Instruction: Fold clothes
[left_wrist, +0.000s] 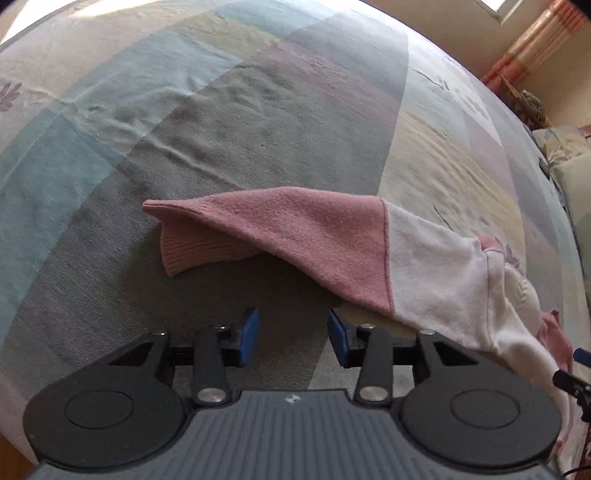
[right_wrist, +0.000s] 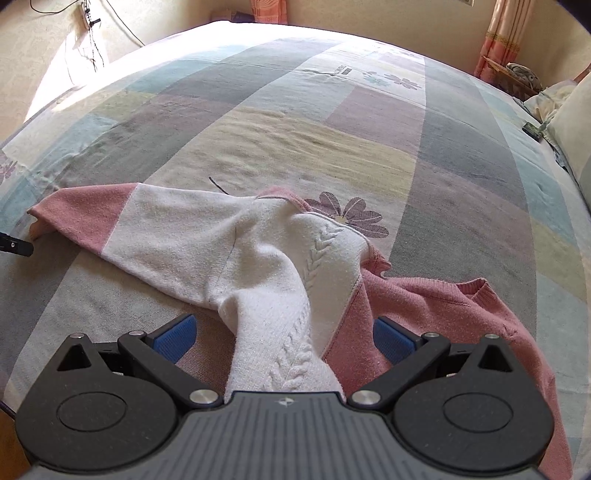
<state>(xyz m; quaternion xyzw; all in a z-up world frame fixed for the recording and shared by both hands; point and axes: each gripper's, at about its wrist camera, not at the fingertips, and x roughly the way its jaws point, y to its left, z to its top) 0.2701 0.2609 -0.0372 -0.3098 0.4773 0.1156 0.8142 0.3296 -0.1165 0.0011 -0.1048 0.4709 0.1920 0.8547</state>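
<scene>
Left wrist view: the left gripper (left_wrist: 293, 338) hangs with jaws parted, nothing between them, just short of the sweater (left_wrist: 332, 243), whose pink ribbed cuff lies on the patchwork bedspread (left_wrist: 221, 110) and whose white upper sleeve trails off to the right. Right wrist view: the right gripper (right_wrist: 282, 338) stands spread wide, a bunched white cable-knit fold running up between its untouching fingers; curtains (right_wrist: 498, 40) hang beyond.
</scene>
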